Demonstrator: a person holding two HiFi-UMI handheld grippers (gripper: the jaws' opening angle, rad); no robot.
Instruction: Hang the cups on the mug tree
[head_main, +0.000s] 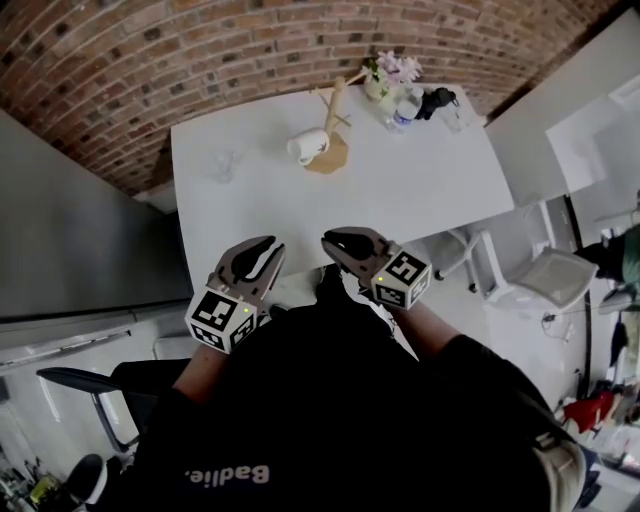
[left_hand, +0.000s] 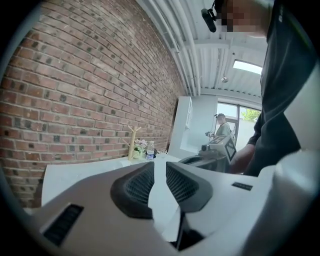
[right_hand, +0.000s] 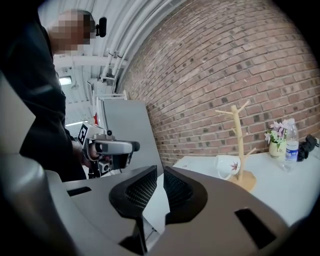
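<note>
The wooden mug tree (head_main: 336, 118) stands at the far side of the white table (head_main: 420, 200). A white cup (head_main: 308, 146) with a flower print rests against its base; whether it hangs on a low peg I cannot tell. In the right gripper view the mug tree (right_hand: 239, 142) and the cup (right_hand: 227, 166) are at the right. A clear glass (head_main: 222, 165) stands at the far left. My left gripper (head_main: 268, 245) and right gripper (head_main: 328, 240) hover side by side over the near table edge. Both have a narrow gap between the jaws, with nothing in it.
A vase of flowers (head_main: 386, 78), a water bottle (head_main: 403, 108), a black object (head_main: 436, 100) and another glass (head_main: 455, 116) crowd the far right corner. A white chair (head_main: 545, 278) stands right of the table. A brick wall lies beyond.
</note>
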